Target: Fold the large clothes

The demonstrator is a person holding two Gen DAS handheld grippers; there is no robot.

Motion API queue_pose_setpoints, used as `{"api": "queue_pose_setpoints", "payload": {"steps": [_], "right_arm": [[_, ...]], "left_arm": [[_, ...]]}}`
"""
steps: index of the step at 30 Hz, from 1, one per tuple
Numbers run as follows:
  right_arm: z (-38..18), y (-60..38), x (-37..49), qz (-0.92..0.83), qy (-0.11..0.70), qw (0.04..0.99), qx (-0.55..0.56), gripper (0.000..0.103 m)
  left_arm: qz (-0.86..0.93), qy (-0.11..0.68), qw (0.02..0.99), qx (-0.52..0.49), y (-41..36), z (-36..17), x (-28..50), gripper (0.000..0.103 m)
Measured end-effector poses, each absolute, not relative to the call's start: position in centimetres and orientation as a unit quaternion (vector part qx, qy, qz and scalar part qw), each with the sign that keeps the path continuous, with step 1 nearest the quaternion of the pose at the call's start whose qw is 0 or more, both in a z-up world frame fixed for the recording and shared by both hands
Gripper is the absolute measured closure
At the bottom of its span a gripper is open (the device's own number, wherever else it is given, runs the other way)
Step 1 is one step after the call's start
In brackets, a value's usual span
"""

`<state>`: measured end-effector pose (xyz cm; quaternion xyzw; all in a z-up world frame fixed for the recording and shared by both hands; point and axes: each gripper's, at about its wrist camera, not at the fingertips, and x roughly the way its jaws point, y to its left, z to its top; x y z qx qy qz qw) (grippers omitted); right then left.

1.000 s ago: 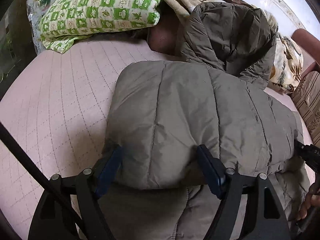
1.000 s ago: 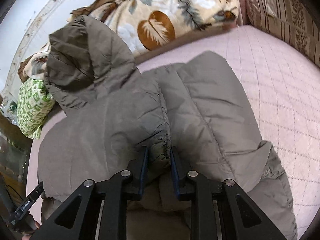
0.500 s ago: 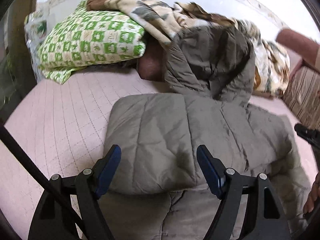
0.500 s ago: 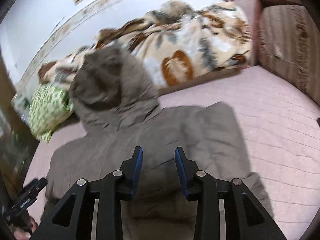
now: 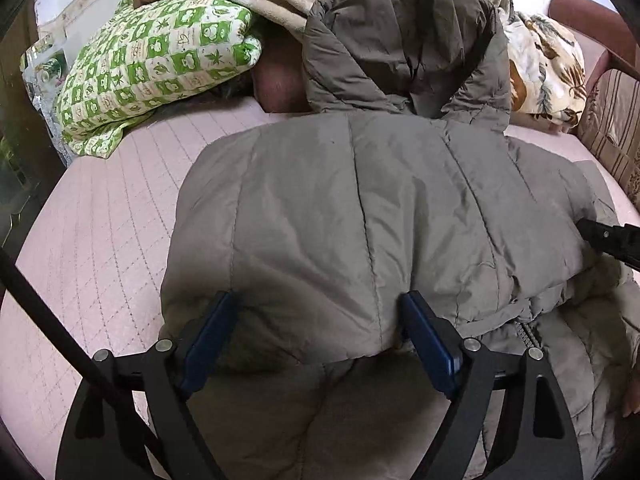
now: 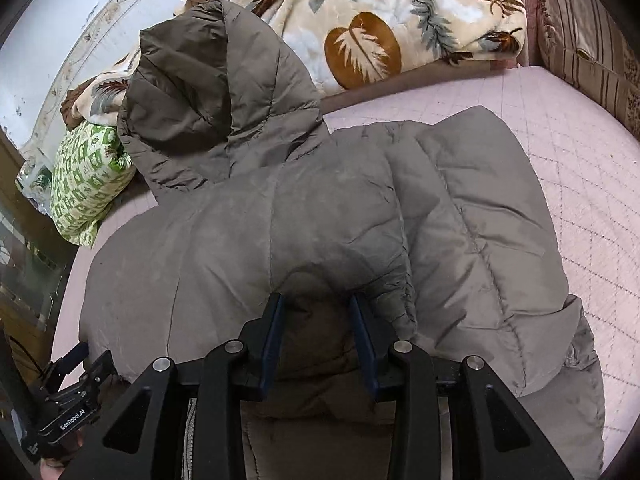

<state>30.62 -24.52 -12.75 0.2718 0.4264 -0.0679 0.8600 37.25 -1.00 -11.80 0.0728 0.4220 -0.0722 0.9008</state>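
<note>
A grey-brown hooded puffer jacket (image 5: 360, 208) lies on the pink quilted bed (image 5: 100, 220), its sleeves folded in over the body and its hood (image 5: 400, 40) propped against the bedding behind. My left gripper (image 5: 318, 298) straddles the near edge of the folded panel. Its jaws are opening wide, with fabric between the pads but not squeezed. In the right wrist view the jacket (image 6: 320, 220) fills the middle and the hood (image 6: 208, 92) stands at upper left. My right gripper (image 6: 315, 297) hovers over a fold with its jaws apart and nothing pinched.
A green-and-white checked pillow (image 5: 152, 64) lies at the back left. A leaf-print blanket (image 6: 380, 20) is heaped along the wall. A striped cushion (image 6: 580, 40) borders the bed on the right. A black cable (image 5: 48, 320) crosses the left wrist view.
The right gripper let go of the jacket fold it was pinching and now stands open. Both views pulled back, then came close to the jacket again. The left jaws spread wider.
</note>
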Motion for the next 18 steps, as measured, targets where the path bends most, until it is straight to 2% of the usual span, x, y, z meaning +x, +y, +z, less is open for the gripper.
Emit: {"api": "queue_pose_setpoints", "payload": {"steps": [5,9,10,16,18], "right_arm": [[-9.6,-24.4,29.7,-0.050,0.389,0.881,0.264,0.064],[-5.7,-24.4,28.7,-0.043,0.346,0.910,0.225,0.051],[-5.0,-24.3,29.0,-0.038,0.345,0.913,0.216,0.051],[1.6,-23.5,35.1,-0.009,0.340,0.929,0.147,0.051],[3.6,-23.0,38.5,-0.010,0.338,0.935,0.108,0.047]], "left_arm": [[-0.085,0.386,0.918,0.041,-0.5,-9.6,36.5,0.018],[-0.084,0.361,0.929,0.022,0.0,-8.1,36.4,0.018],[-0.082,0.359,0.929,0.020,0.0,-8.0,36.5,0.018],[-0.078,0.354,0.932,0.017,0.1,-7.6,36.8,0.018],[-0.078,0.352,0.932,0.016,0.2,-7.6,36.9,0.018]]}}
